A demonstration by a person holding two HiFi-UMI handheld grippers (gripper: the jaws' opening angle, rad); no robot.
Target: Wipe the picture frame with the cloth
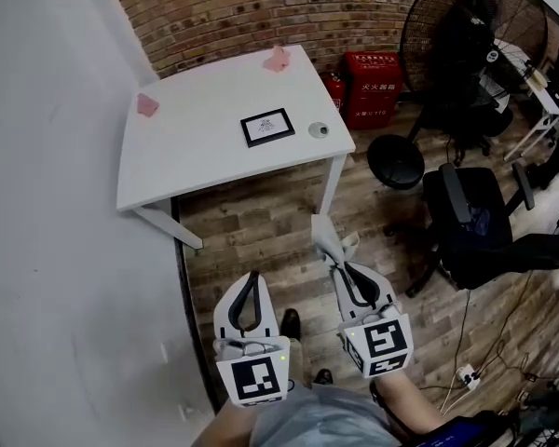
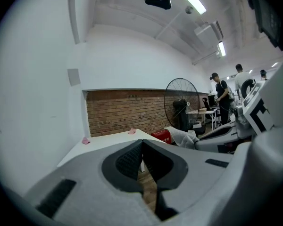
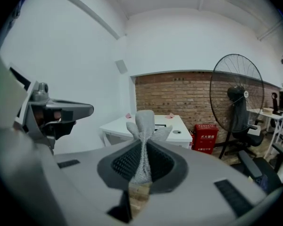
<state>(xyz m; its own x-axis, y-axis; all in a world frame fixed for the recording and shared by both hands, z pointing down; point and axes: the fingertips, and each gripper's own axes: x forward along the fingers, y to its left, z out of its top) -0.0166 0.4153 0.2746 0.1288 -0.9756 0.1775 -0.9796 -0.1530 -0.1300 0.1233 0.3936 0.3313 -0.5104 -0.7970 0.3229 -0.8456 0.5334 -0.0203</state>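
Both tongs hung above the wood floor [image 1: 252, 222], well apart from the white bench [image 1: 196, 147] beside the brick wall [image 1: 261, 7]. My left tongs [image 1: 252, 277] were closed, empty. My right tongs [image 1: 343, 266] pinched the grey cloth [image 1: 328, 238]. The picture frame [image 1: 267, 127] lay toward the bench's right edge.

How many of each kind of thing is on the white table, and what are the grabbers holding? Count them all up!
Small crumpled pink things: 2
Black rectangular picture frame: 1
Small round grey object: 1
Grey knitted cloth, pinched in the fingers of the right gripper: 1
Total: 5
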